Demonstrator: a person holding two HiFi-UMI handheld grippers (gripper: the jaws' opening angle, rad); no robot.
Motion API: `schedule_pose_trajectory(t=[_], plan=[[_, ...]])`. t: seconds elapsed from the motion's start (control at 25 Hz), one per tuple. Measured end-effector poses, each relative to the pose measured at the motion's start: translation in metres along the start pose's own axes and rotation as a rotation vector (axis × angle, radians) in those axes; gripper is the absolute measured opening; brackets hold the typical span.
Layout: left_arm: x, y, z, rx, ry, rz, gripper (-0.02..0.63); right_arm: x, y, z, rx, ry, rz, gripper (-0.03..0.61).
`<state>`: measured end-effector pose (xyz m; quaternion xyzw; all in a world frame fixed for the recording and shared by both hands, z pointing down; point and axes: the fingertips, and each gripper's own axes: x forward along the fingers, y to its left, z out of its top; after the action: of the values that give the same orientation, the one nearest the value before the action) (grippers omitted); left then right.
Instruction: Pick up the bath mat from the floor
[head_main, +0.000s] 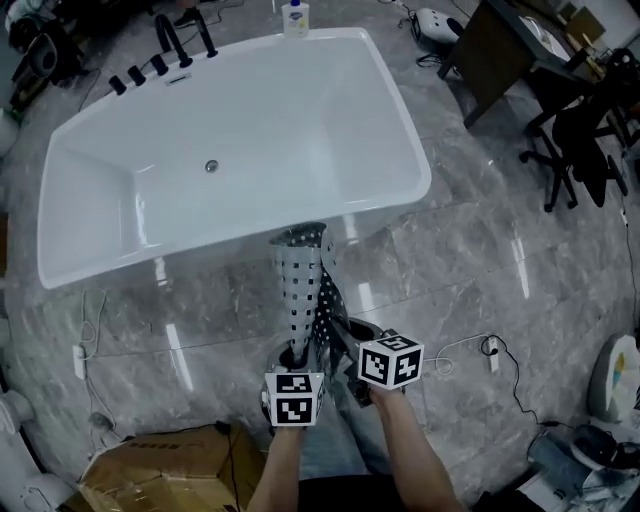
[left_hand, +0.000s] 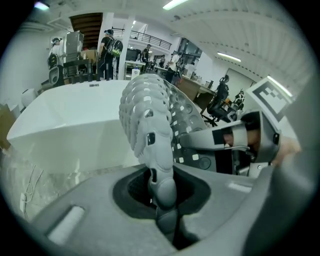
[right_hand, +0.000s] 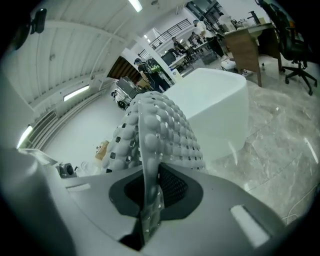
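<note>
Progress: the mat (head_main: 300, 290) is gripped and appears to be up off the floor (head_main: 480, 260); it runs, folded lengthwise, from the two grippers out toward the tub (head_main: 240, 150).

Left gripper (head_main: 296, 356): jaws closed tight on the mat's near edge, confirmed in its own view, where the studded sheet rises straight out of the pinch.

Right gripper (head_main: 347, 338): jaws likewise clamped on the mat, just beside the left; a thin fold of perforated sheet is nipped between them.

Remaining: the far end lies close to the tub's rim in the head view; whether it hangs free or rests on the rim or floor cannot be settled from this angle. If it hangs free, the pick-up is in my judgement essentially complete; otherwise a further raise is needed.

Surface: polished grey marble tile, glossy with light streaks; likely slippery.

Room: open workshop; white freestanding tub with black taps (head_main: 180, 45) and a bottle (head_main: 295, 18) on its rim; box (head_main: 170, 470) near the person's feet; desk (head_main: 500, 50), chair (head_main: 585, 150), cable (head_main: 510, 370) on the floor.
</note>
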<state>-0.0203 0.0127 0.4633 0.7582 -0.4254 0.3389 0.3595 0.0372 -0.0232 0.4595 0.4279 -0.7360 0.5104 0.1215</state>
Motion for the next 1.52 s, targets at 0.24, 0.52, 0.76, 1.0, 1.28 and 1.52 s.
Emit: schedule_pose_trajectory(t=[0.24, 0.52, 0.76, 1.0, 1.28, 1.52], plan=[[-0.046, -0.02, 0.071, 0.03, -0.106, -0.003, 0.041, -0.04, 0.042, 0.058, -0.084, -0.05, 0.083, 0.021], [-0.121, -0.033, 0.158, 0.064, -0.298, 0.02, 0.041, -0.097, 0.107, 0.134, -0.254, -0.175, 0.127, 0.021], [-0.189, -0.059, 0.253, 0.183, -0.499, 0.058, 0.04, -0.155, 0.166, 0.221, -0.44, -0.359, 0.123, 0.021], [-0.264, -0.069, 0.313, 0.233, -0.693, 0.106, 0.04, -0.219, 0.222, 0.286, -0.537, -0.547, 0.125, 0.021], [-0.305, -0.087, 0.339, 0.221, -0.823, 0.091, 0.04, -0.257, 0.243, 0.297, -0.601, -0.609, 0.138, 0.022], [-0.322, -0.092, 0.336, 0.257, -0.825, 0.091, 0.04, -0.267, 0.253, 0.293, -0.614, -0.628, 0.11, 0.021]])
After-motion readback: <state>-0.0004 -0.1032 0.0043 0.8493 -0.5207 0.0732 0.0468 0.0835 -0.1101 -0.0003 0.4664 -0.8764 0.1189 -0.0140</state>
